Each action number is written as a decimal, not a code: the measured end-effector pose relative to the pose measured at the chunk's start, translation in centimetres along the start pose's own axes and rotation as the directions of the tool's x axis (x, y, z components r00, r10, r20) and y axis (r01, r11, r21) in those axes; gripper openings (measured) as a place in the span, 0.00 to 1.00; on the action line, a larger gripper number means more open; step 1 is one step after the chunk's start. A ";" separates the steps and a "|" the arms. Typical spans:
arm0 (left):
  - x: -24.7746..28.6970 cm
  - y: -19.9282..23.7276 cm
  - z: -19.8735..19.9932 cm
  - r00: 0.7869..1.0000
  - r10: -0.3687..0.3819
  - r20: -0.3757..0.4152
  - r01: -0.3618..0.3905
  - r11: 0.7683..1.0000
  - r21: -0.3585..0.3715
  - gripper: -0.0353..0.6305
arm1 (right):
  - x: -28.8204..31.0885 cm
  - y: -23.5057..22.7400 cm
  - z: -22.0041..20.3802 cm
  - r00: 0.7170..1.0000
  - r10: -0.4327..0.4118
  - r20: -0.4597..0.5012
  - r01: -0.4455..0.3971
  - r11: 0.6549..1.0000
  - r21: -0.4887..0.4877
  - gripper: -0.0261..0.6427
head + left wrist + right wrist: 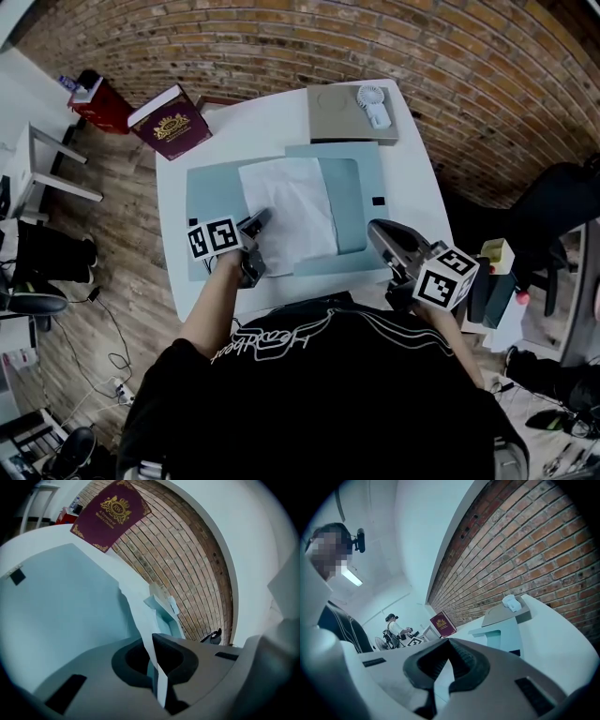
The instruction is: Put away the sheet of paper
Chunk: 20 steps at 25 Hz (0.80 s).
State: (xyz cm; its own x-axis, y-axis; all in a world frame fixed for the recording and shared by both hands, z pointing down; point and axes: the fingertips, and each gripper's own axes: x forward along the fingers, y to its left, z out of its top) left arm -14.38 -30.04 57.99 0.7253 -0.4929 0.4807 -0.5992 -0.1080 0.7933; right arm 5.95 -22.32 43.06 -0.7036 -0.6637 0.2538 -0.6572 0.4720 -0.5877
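While the white sheet of paper (289, 214) lies across the open teal folder (361, 202) on the white tabletop (417, 192) in the head view, the left hand-held gripper (262, 219) meets its near left corner and the right hand-held gripper (378, 232) hangs over the tabletop's near right part, apart from the sheet. A maroon book (171, 120) sits at the far left corner, and a small white fan (373, 105) rests on a grey box (337, 117) at the far edge. The left gripper view shows that hand-held gripper (152, 636) pinching the sheet's edge (143, 620), which runs between its jaws. The right gripper view shows that hand-held gripper (447, 642) pressed together with nothing between its jaws.
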 end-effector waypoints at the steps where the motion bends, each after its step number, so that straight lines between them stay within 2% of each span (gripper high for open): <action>1: 0.4 -0.3 -0.2 1.000 0.001 -0.005 -0.001 1.000 0.005 0.10 | -0.2 -0.1 0.1 1.000 0.001 0.000 -0.001 1.000 -0.001 0.04; 20: 8.1 -4.3 -2.8 0.993 0.046 -0.112 -0.040 0.998 0.057 0.10 | -3.8 -4.1 2.8 1.000 0.023 0.007 -0.022 1.000 -0.022 0.04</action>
State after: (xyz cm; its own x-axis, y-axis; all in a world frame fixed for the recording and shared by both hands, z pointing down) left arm -5.04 -31.19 59.53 0.7301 -0.3979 0.5556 -0.6461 -0.1372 0.7508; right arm 12.03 -23.38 42.31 -0.7163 -0.6572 0.2346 -0.6470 0.4995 -0.5762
